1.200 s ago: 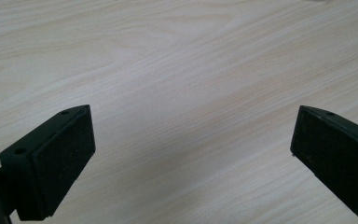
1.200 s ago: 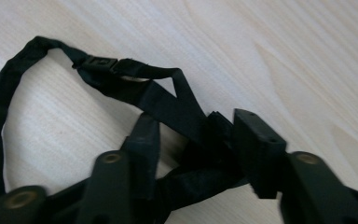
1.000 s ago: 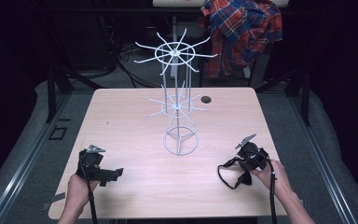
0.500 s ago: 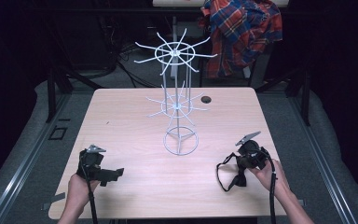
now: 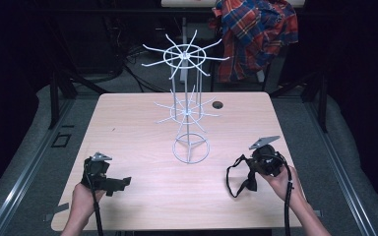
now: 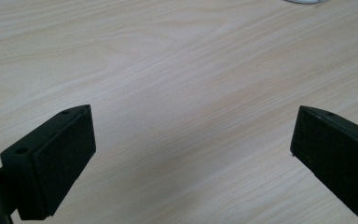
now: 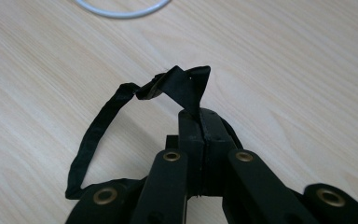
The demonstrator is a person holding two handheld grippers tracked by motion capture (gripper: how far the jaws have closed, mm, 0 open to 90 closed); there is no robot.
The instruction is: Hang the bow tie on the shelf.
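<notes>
On the pale wooden table (image 5: 138, 128) the right gripper (image 5: 250, 178) sits at about four o'clock from the white wire rack (image 5: 187, 110), near the front right edge. Its jaws are pressed tight together on a black strap (image 7: 121, 112), pinching a folded bit of it at the tips. In the right gripper view the strap curls away in a loop toward nine o'clock of the jaws and lies partly on the wood. In the high view that same loop (image 5: 236, 178) hangs off the gripper's nose at its nine o'clock side, well apart from the rack's round base ring (image 5: 191, 150).

The left gripper (image 5: 120, 183) rests at about seven o'clock from the rack, near the front left corner, pointing toward three o'clock. Its jaws stand wide apart, with bare tabletop between them in the left gripper view.

A small dark round thing (image 5: 218, 104) lies on the table at the rack's two o'clock. Behind the table hangs a plaid shirt (image 5: 256, 34).
</notes>
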